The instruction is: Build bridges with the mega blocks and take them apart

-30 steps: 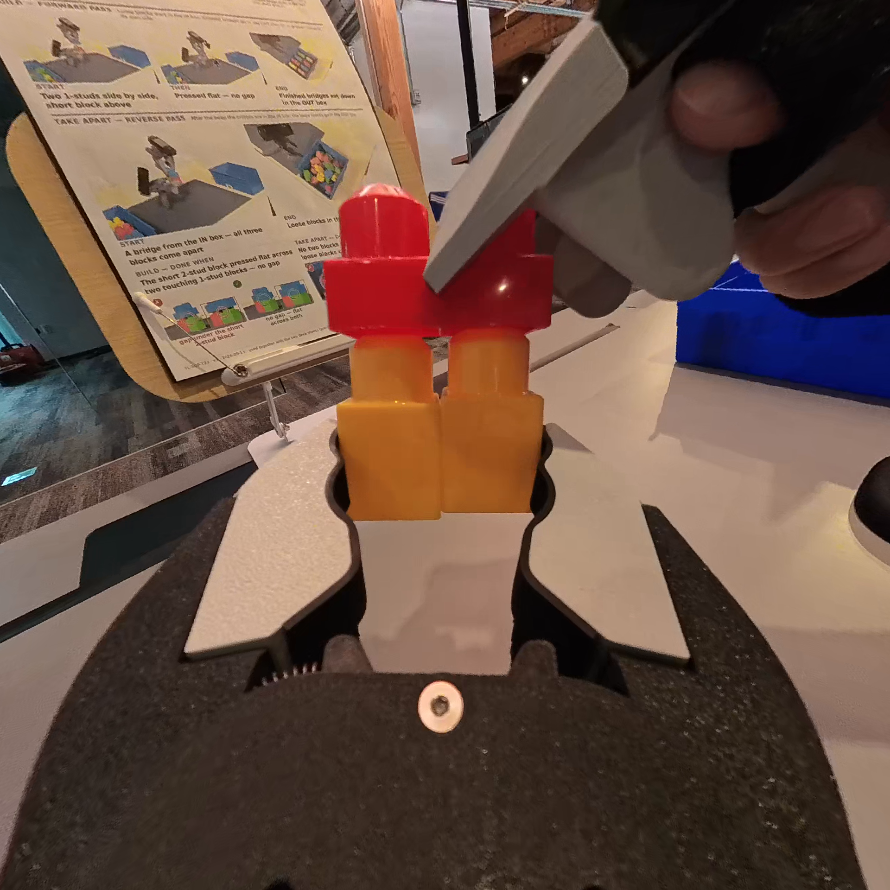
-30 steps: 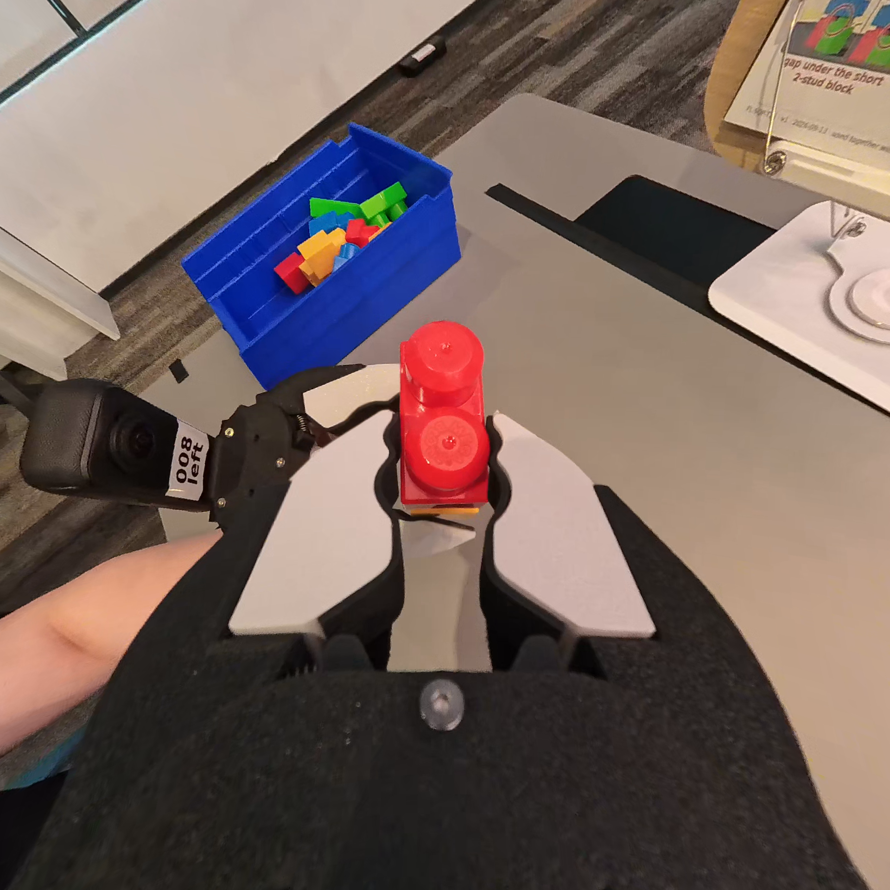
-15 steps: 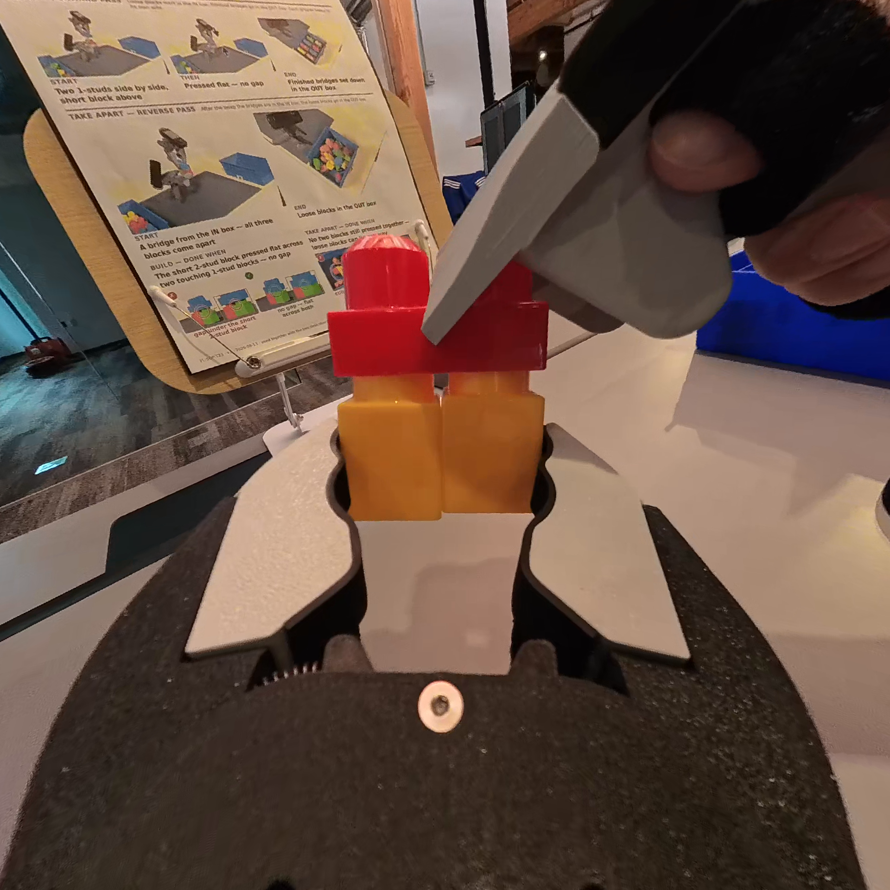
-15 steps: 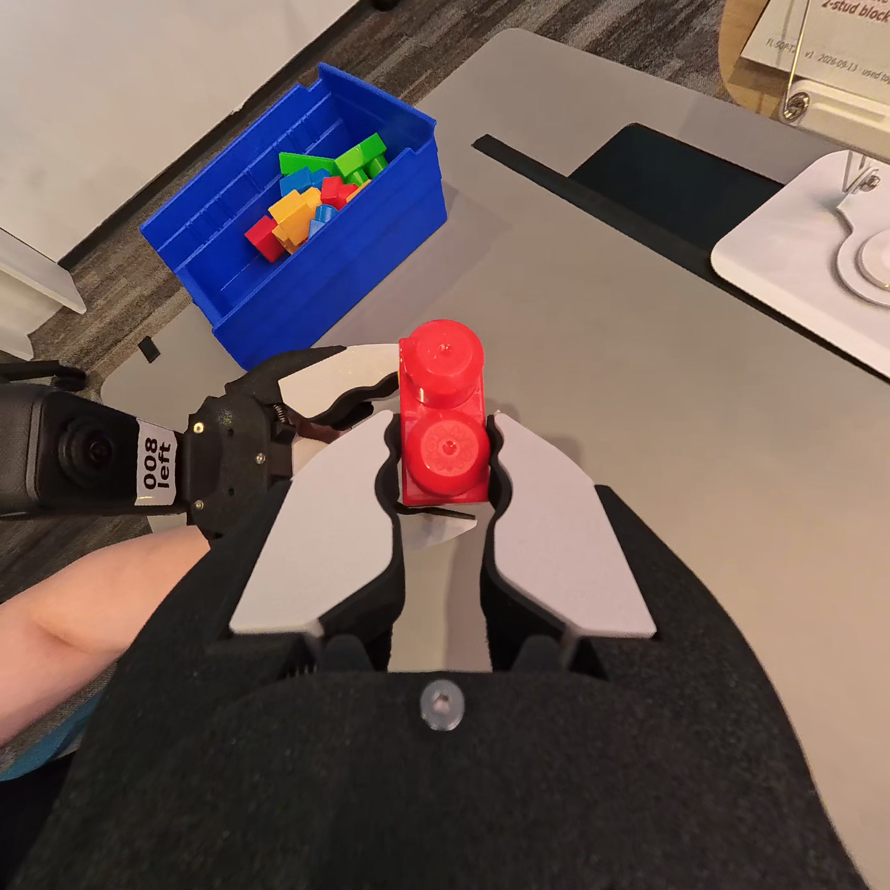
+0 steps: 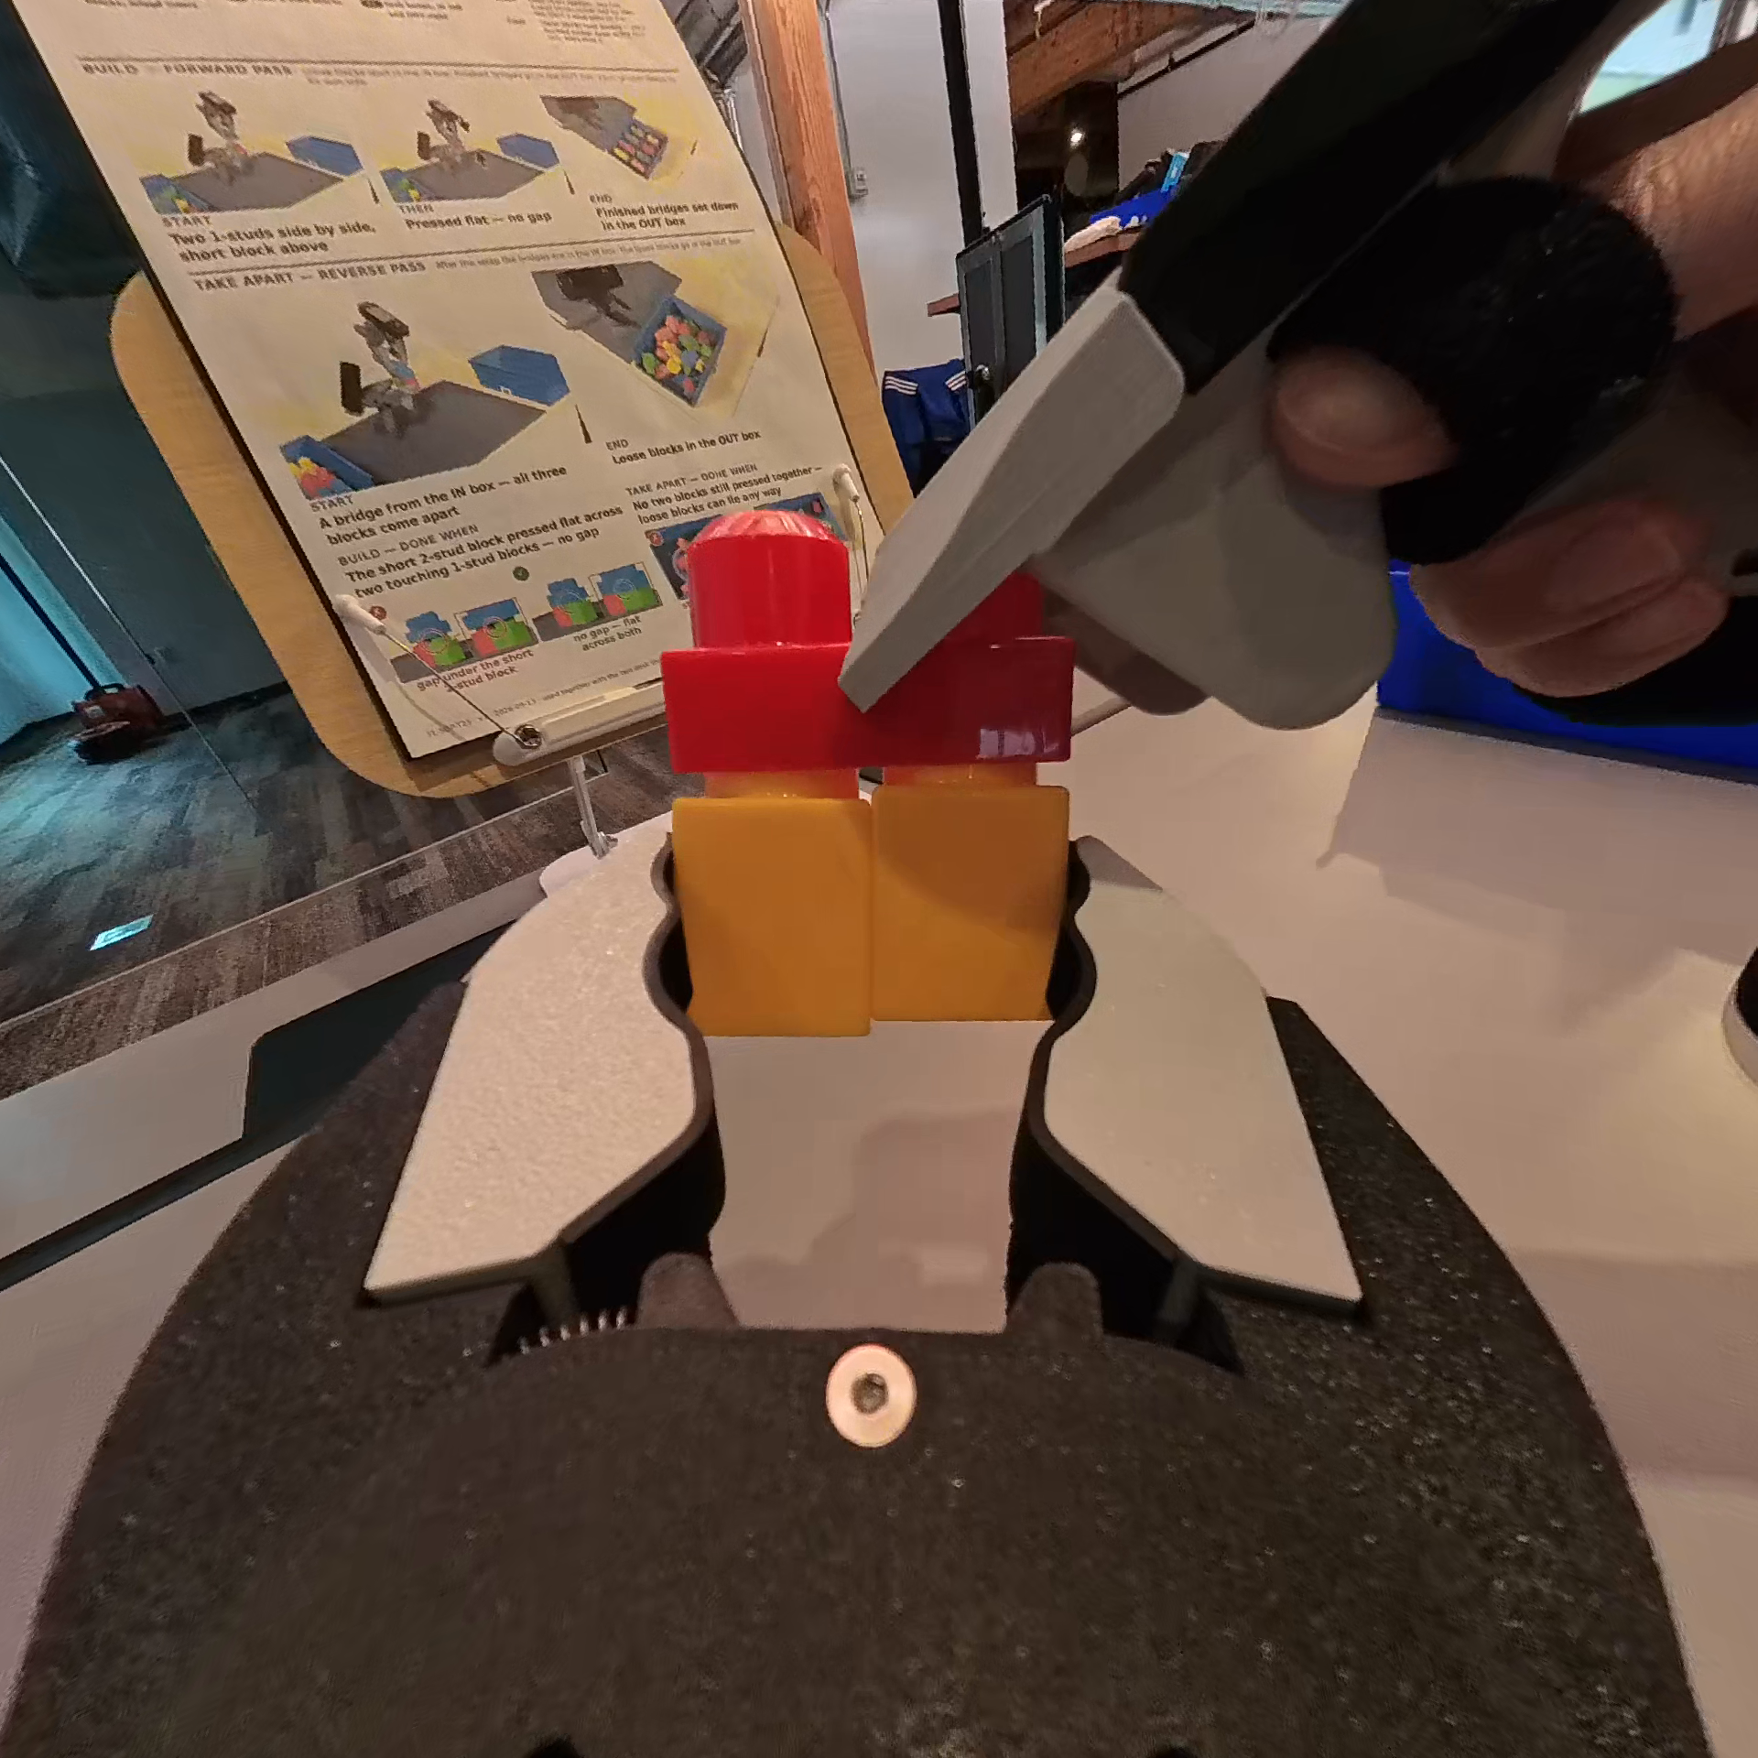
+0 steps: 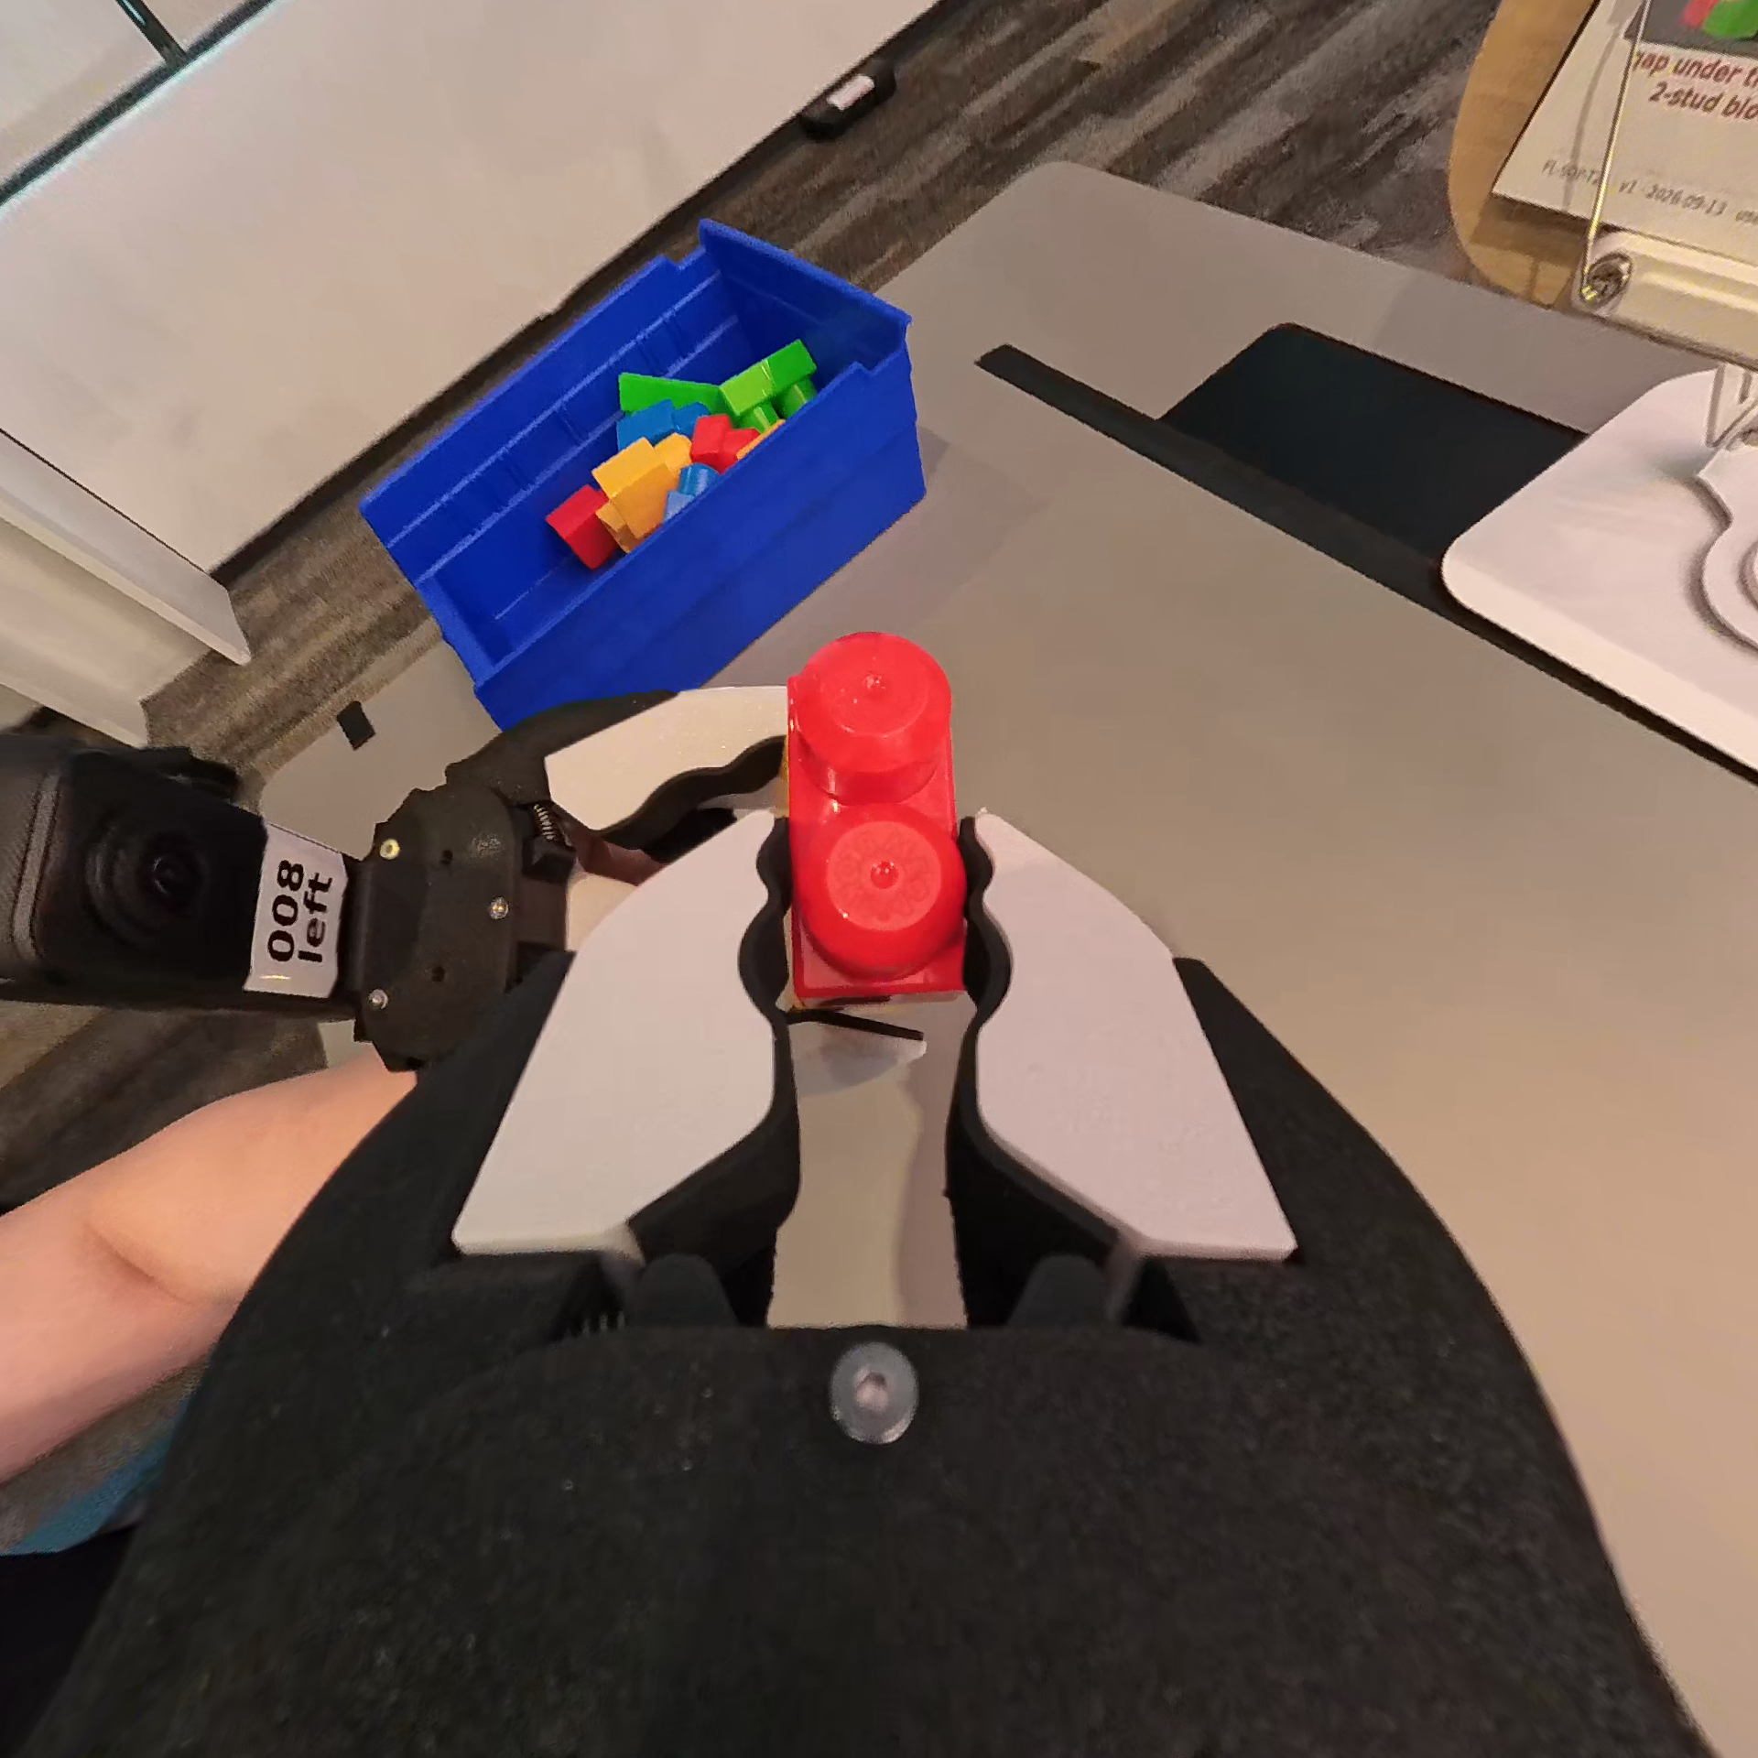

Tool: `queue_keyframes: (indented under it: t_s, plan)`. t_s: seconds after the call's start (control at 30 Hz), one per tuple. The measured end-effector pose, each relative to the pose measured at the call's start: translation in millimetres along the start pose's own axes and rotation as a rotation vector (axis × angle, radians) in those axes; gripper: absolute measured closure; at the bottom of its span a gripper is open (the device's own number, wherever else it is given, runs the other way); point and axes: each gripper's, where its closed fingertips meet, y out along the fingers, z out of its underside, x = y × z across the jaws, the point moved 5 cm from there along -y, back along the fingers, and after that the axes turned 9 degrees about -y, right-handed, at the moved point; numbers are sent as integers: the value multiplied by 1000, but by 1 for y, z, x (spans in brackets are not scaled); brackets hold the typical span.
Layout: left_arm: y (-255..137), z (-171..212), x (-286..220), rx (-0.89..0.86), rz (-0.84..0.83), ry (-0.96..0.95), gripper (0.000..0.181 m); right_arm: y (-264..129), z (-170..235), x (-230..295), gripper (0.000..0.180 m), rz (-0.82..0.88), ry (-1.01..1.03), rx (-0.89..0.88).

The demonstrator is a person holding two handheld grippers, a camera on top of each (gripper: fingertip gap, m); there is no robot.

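Two yellow one-stud blocks stand side by side on the grey table, clamped between the fingers of my left gripper. A red two-stud block sits across their studs, with a thin strip of yellow stud showing under it. My right gripper comes from above and is shut on the red block; it also shows in the left wrist view. The left gripper also shows in the right wrist view, to the left of the stack.
A blue bin with several loose coloured blocks stands at the table's far left edge. Another blue bin is at the right. An instruction board on a stand is behind the stack. A white base plate lies at the right. My left and right fingertips are right by each other.
The red block has come down onto the yellow blocks' studs; much less yellow stud shows under it than one second ago. Both grippers kept their grip.
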Motion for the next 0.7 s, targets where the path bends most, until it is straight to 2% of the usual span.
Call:
queue_keyframes:
  t_s: [0.2,0.7]
  plan:
    - [-2,-1,0,-6,-20,25,107,0,3,-1,146,-63,49,-57]
    - [-5,-4,-7,0,-43,120,107,-6,5,2,147,-110,-72,30]
